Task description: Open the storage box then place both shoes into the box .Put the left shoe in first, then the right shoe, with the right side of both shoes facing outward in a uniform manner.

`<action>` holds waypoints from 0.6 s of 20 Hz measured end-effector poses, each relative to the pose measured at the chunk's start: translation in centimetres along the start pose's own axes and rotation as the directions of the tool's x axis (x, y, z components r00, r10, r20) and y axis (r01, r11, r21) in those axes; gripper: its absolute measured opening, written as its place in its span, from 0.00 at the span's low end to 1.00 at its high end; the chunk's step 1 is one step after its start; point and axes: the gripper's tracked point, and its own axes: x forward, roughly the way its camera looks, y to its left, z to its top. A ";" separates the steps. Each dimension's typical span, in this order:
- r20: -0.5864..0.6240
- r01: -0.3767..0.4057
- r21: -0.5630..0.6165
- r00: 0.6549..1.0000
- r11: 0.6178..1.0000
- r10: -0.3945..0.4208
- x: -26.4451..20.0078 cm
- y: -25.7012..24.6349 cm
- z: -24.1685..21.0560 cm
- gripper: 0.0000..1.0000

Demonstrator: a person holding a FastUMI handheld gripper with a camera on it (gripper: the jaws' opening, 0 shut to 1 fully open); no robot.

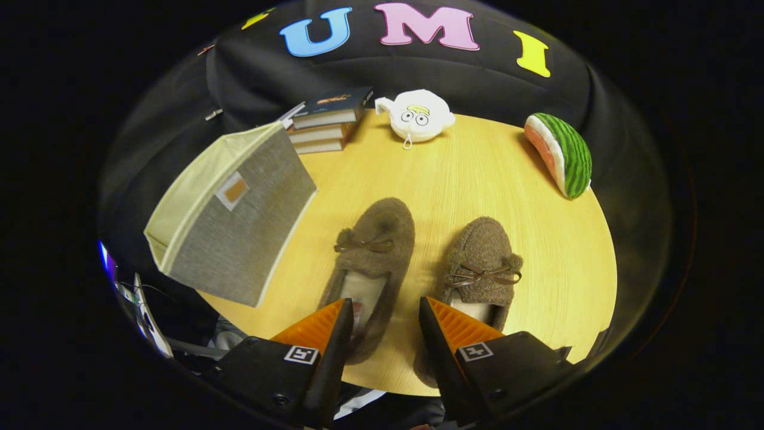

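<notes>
The gripper [382, 334] sits at the bottom centre of the frame with its fingers apart and nothing between them but bare round light-wood bench [555, 269]. Just ahead of the fingers, in the lower middle, lie two brown fuzzy slippers with small bows: the left slipper [373, 263] by the left finger, the right slipper [480, 269] by the right finger, toes pointing away. The grey fabric storage box with cream trim [233, 224] stands at the left of the frame, at the bench edge. Further back are a stack of books [328, 119], a white plush toy [418, 116] and, upper right, a watermelon-slice plush [561, 155].
</notes>
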 end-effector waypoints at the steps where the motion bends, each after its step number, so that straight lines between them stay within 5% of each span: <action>1: -0.001 0.005 0.014 1.000 1.000 -0.005 0.9 0.1 0.2 0.68; 6: -0.005 0.088 0.082 0.996 0.993 -0.088 4.9 -0.7 1.0 0.61; 12: -0.020 0.158 0.142 0.987 0.977 -0.157 6.3 -0.7 1.9 0.16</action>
